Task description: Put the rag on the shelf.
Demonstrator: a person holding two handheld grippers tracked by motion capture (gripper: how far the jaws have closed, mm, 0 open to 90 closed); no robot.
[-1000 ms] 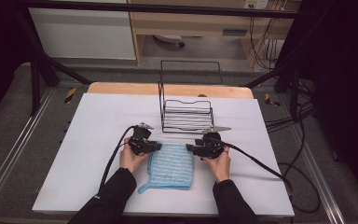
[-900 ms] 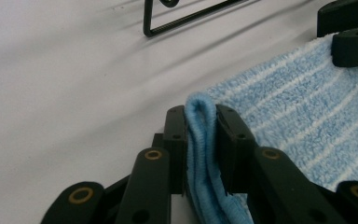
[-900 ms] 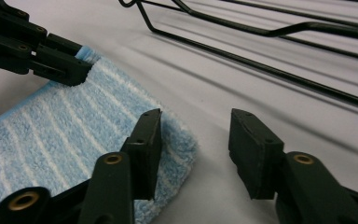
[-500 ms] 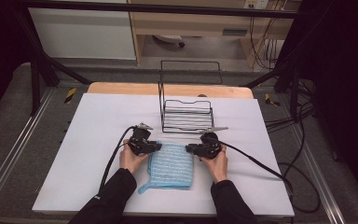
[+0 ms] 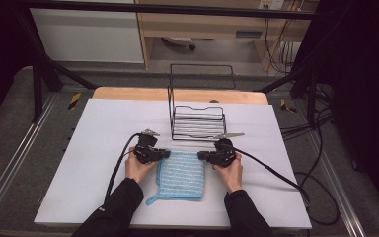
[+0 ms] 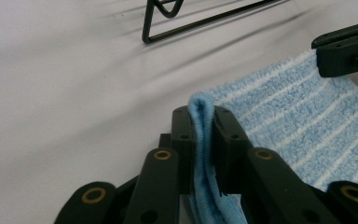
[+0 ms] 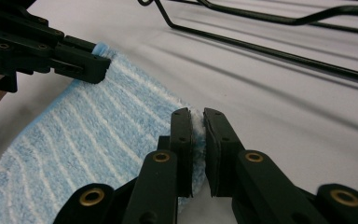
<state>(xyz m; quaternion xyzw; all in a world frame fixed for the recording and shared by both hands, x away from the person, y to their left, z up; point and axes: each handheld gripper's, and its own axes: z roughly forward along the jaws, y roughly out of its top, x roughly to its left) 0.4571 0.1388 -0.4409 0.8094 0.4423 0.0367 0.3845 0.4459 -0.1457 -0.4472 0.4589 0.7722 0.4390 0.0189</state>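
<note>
1. My left hand [image 5: 137, 168] rests on the white tabletop [image 5: 94, 128], left of the cloth, and holds the left hand-held gripper [image 5: 165, 154], which points toward the middle of the tabletop.
2. In the left gripper view, that left hand-held gripper [image 6: 200, 122] is clamped on the blue striped cloth [image 6: 298, 116]: a fold of its far left corner stands pinched upright between the two black jaws, which have just been closing a little further on it.
3. The cloth [image 5: 181, 174] lies flat on the tabletop between my two hands, near my edge of the tabletop, with a small loop sticking out at its near left corner. It stretches from one hand-held gripper to the other along its far edge.
4. Just beyond the cloth stands a black wire rack [image 5: 197, 121], upright and apart from the cloth.
5. My right hand [image 5: 231, 170] rests on the tabletop at the cloth's right side, holding the right hand-held gripper [image 5: 200, 156], which points back toward the left one.
6. In the right gripper view, the right hand-held gripper [image 7: 196, 122] is clamped on the cloth's far right corner [image 7: 196, 140]; its jaws have just been closing, and the fluffy edge sits squeezed between them.
</note>
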